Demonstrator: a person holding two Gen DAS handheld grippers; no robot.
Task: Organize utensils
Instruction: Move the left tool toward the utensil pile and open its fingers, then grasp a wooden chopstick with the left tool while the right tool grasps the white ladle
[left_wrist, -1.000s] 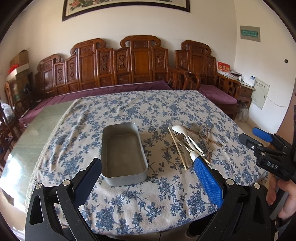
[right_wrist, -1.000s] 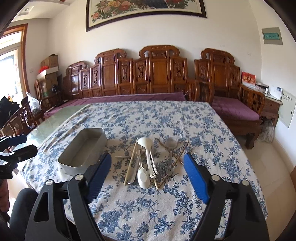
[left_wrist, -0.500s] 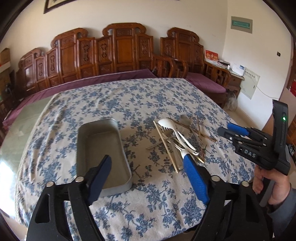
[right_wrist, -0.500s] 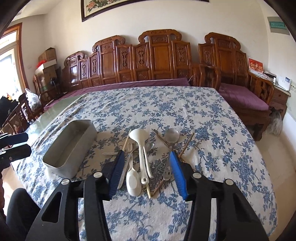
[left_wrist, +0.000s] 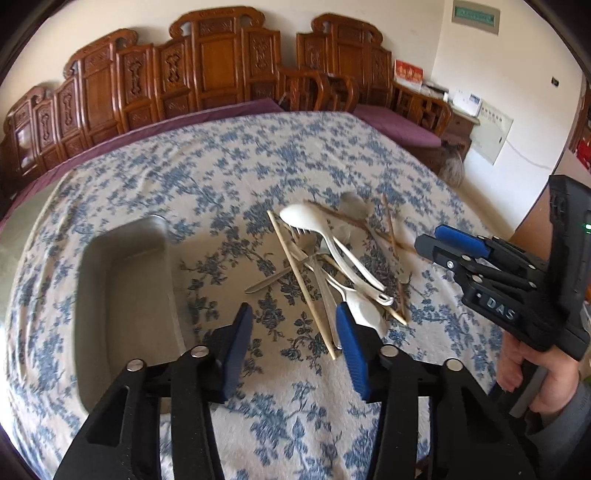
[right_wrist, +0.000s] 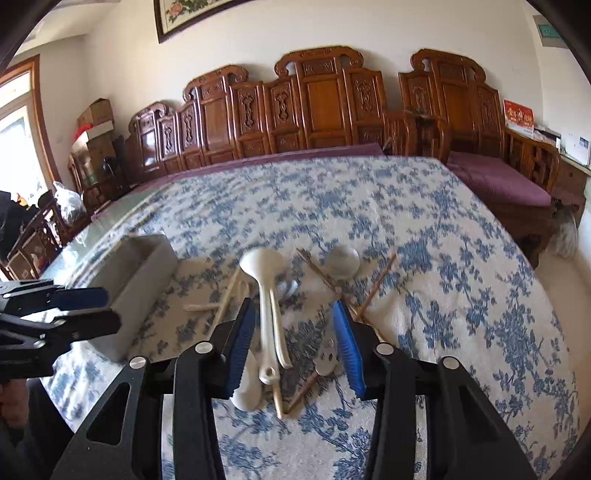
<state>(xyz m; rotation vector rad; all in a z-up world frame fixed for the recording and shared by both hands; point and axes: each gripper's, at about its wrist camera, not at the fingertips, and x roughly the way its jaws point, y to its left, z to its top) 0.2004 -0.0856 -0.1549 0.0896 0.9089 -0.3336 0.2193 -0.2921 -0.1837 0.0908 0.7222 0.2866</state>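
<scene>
A pile of utensils (left_wrist: 332, 266) lies on the blue floral tablecloth (left_wrist: 258, 166): white plastic spoons (right_wrist: 264, 291), metal spoons, a fork and wooden chopsticks (left_wrist: 301, 280). An empty grey metal tin (left_wrist: 122, 295) sits to its left; it also shows in the right wrist view (right_wrist: 136, 273). My left gripper (left_wrist: 291, 339) is open and empty, just before the pile's near left end. My right gripper (right_wrist: 293, 334) is open and empty, its fingers straddling the near ends of the white spoons.
Carved wooden benches (right_wrist: 314, 110) with purple cushions line the wall behind the table. The table's right edge (right_wrist: 535, 295) drops to the floor. Boxes and chairs stand at far left (right_wrist: 92, 125).
Both grippers moved forward and lower toward the pile, and both openings narrowed. The right gripper now straddles the white spoon handles.
</scene>
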